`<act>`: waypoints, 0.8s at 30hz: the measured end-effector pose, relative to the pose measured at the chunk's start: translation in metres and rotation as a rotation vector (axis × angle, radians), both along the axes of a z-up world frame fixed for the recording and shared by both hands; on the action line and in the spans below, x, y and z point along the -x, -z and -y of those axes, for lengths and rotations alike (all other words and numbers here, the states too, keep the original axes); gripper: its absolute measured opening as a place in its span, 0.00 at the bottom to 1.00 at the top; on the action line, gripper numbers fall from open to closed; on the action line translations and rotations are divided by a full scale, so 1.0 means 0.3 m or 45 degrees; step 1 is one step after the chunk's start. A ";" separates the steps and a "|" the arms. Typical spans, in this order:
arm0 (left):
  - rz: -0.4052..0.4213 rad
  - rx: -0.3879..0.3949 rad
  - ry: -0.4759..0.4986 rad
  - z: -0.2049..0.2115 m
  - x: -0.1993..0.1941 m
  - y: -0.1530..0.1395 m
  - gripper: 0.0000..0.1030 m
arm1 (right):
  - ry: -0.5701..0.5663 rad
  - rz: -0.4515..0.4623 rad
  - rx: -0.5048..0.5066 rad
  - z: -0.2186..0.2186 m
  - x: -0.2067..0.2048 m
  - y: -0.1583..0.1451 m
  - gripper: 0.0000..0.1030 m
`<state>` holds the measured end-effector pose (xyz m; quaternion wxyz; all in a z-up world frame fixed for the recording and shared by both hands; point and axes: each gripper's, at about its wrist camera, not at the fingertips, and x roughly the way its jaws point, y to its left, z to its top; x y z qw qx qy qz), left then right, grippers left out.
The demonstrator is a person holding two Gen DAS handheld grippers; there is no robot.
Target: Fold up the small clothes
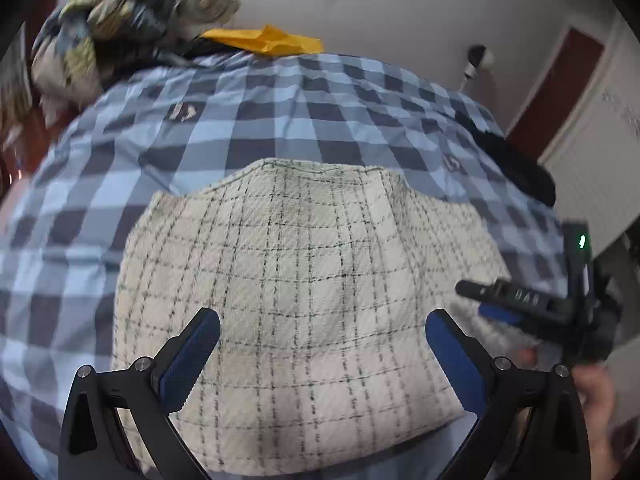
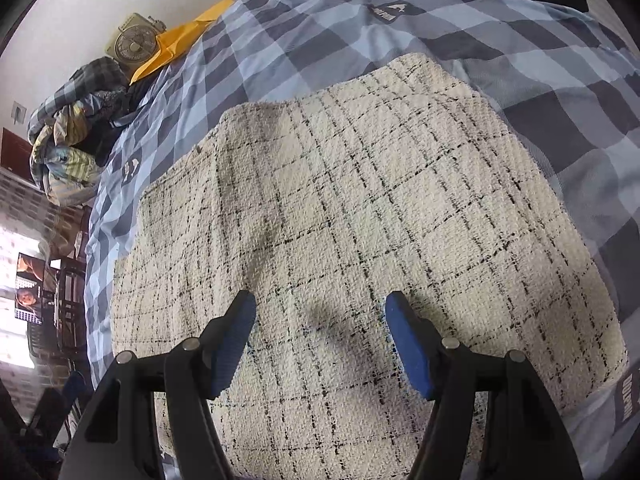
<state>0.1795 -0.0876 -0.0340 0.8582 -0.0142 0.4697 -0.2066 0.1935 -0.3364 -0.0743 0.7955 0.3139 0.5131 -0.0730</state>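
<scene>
Garment point(image 2: 360, 216), cream check, lies flat on your bedspread point(image 1: 280, 112). Your left gripper point(image 1: 322, 330) and right gripper point(image 2: 320, 312): both spread wide, holding nothing.

- One cream tweed garment point(image 2: 360, 216) with black check lines, lying flat under and ahead of both tongs.
- One blue checked bedcover point(image 1: 280, 104) around it.
- One yellow envelope point(image 1: 268, 40), far ahead.
- One small fan point(image 2: 134, 44) beside the envelope.
- One heap of crumpled bedding point(image 1: 100, 28), far ahead to the left.
- Two tongs: left gripper point(image 1: 322, 332) and right gripper point(image 2: 320, 316), both spread.
</scene>
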 end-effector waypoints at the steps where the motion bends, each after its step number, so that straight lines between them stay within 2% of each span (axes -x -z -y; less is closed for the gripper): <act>1: 0.001 0.015 0.030 0.000 0.003 0.005 1.00 | 0.004 0.001 -0.001 0.002 0.001 -0.001 0.62; 4: 0.013 0.043 0.076 0.004 0.004 0.011 1.00 | 0.008 0.000 -0.006 0.006 0.000 -0.001 0.62; 5: 0.019 0.019 0.078 0.012 0.001 0.020 1.00 | 0.009 0.000 -0.010 0.008 -0.001 0.000 0.62; 8: 0.049 -0.153 0.080 0.089 -0.036 0.053 1.00 | 0.020 0.003 -0.014 0.020 -0.001 0.000 0.62; 11: 0.038 -0.204 0.143 0.170 -0.066 0.082 1.00 | 0.065 0.009 0.022 0.042 0.009 -0.008 0.62; 13: -0.055 -0.107 0.198 0.214 -0.101 0.108 1.00 | 0.118 -0.008 0.092 0.064 0.018 -0.017 0.62; 15: -0.195 0.019 0.231 0.248 -0.147 0.151 1.00 | 0.161 -0.016 0.131 0.086 0.025 -0.022 0.62; 16: -0.215 0.023 0.227 0.261 -0.154 0.164 1.00 | 0.181 -0.015 0.133 0.099 0.028 -0.022 0.62; 20: -0.207 -0.154 0.197 0.320 -0.190 0.232 1.00 | 0.157 -0.046 0.108 0.107 0.016 0.008 0.62; 24: -0.130 -0.366 0.116 0.279 -0.211 0.276 1.00 | -0.043 -0.208 0.303 0.036 -0.043 0.073 0.62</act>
